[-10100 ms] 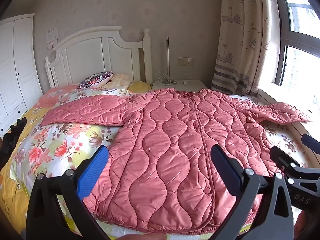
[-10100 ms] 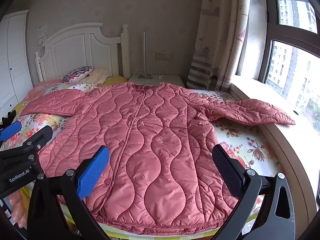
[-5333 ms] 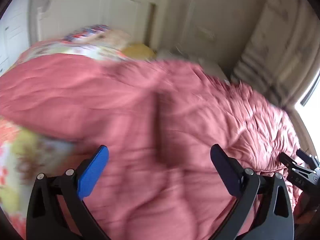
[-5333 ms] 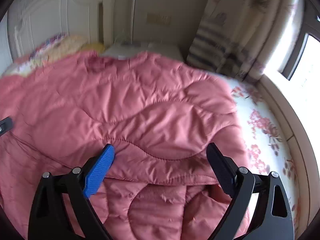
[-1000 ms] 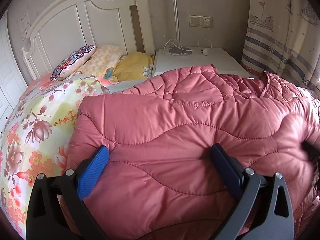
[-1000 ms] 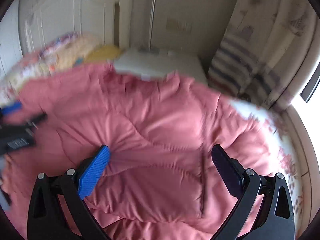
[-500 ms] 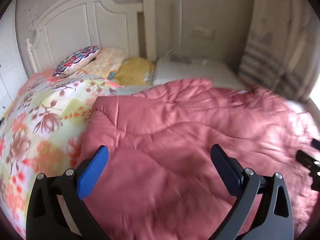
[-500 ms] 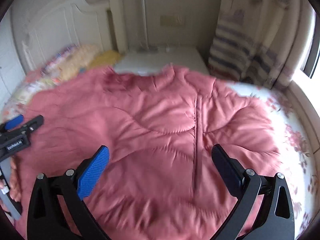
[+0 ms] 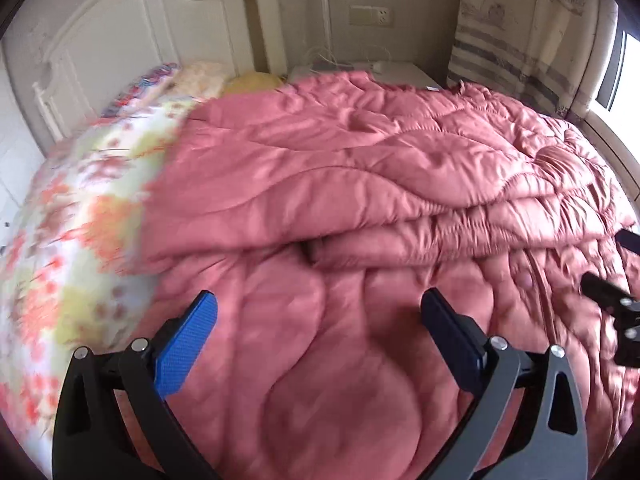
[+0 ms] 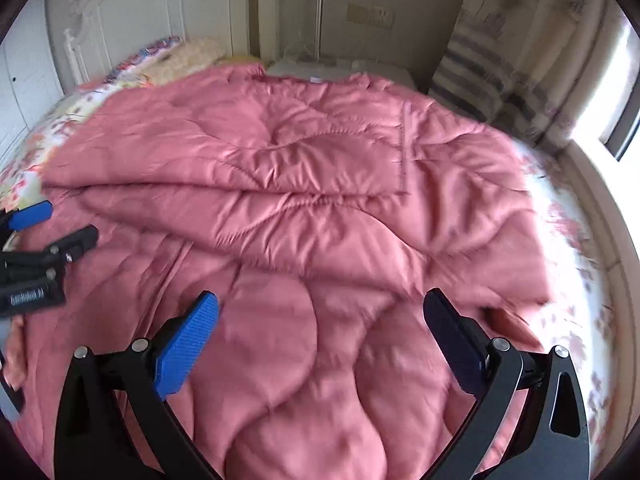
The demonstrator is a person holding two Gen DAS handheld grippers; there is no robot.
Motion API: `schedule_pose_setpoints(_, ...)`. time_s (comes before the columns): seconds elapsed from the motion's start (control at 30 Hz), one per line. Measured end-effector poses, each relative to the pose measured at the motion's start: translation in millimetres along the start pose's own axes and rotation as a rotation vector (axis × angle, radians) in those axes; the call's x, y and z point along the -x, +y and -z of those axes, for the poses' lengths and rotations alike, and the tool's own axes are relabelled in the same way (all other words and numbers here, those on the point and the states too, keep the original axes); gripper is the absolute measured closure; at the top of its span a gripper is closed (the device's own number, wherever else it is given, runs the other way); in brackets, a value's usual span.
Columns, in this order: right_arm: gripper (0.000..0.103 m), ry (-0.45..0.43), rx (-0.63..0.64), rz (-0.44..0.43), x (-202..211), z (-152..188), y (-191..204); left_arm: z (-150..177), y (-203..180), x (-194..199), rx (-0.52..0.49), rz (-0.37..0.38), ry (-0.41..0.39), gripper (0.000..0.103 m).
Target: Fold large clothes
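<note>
A large pink quilted coat (image 9: 360, 184) (image 10: 304, 184) lies on the bed with both sleeves folded across its chest. My left gripper (image 9: 320, 320) hovers open above the coat's lower left half, nothing between its fingers. My right gripper (image 10: 320, 320) hovers open above the coat's lower right half, also holding nothing. The right gripper shows at the right edge of the left wrist view (image 9: 616, 300), and the left gripper at the left edge of the right wrist view (image 10: 44, 236). The coat's hem lies below both views.
Floral bedding (image 9: 72, 208) shows left of the coat, with pillows (image 9: 168, 80) by the white headboard (image 9: 132, 32). A white nightstand (image 10: 340, 68) stands behind the collar. A striped curtain (image 10: 492, 92) and window ledge (image 10: 600, 184) run along the right.
Both grippers have pulled back toward the coat's lower half and dipped lower. The folded sleeves now lie across the chest ahead of both grippers.
</note>
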State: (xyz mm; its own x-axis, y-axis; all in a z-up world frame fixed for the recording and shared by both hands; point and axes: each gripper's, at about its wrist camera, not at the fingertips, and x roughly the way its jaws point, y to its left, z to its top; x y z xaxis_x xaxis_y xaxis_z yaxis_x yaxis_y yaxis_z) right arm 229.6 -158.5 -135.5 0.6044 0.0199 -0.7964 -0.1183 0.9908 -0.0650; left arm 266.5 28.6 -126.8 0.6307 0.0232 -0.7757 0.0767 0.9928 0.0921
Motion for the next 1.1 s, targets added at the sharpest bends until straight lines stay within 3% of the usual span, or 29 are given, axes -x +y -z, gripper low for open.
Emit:
schedule_pose_setpoints(0.07,0.005,-0.013,0.027,-0.02,15,19,0,18,6,19,0.009,0.009,-0.02,0.002)
schedule_pose_setpoints(0.2,0.005,0.035,0.115,-0.005,16,64,12,69,-3,28,-0.044,-0.018,0.045,0.002)
schedule_pose_setpoints(0.27,0.005,0.007,0.066,-0.034,18,73,6,83,-3,33,-0.035,-0.011,0.003,0.002)
schedule_pose_setpoints(0.4,0.005,0.026,0.05,-0.011,29,72,7,80,3,42,-0.009,-0.008,0.026,0.002)
schedule_pose_setpoints(0.53,0.005,-0.08,0.081,-0.037,44,54,22,46,-12,52,-0.035,0.033,-0.05,0.002)
schedule_pose_setpoints(0.6,0.005,-0.087,0.091,-0.045,37,36,34,27,-29,50,-0.061,0.045,-0.078,0.002)
schedule_pose_setpoints(0.67,0.006,-0.052,0.108,-0.058,19,27,44,13,-43,29,-0.092,0.022,-0.051,0.002)
schedule_pose_setpoints(0.73,0.007,0.016,0.132,-0.028,-7,27,47,11,-46,-4,-0.107,-0.003,0.027,0.002)
schedule_pose_setpoints(0.83,0.006,0.027,0.039,-0.111,-13,30,31,17,-31,-15,-0.03,0.08,0.046,0.002)
schedule_pose_setpoints(1.0,0.006,-0.016,0.064,-0.021,6,32,10,21,-11,-1,-0.03,0.003,-0.005,0.002)
schedule_pose_setpoints(1.1,0.006,-0.011,-0.062,0.116,8,37,-49,28,25,2,0.041,-0.057,-0.016,0.002)
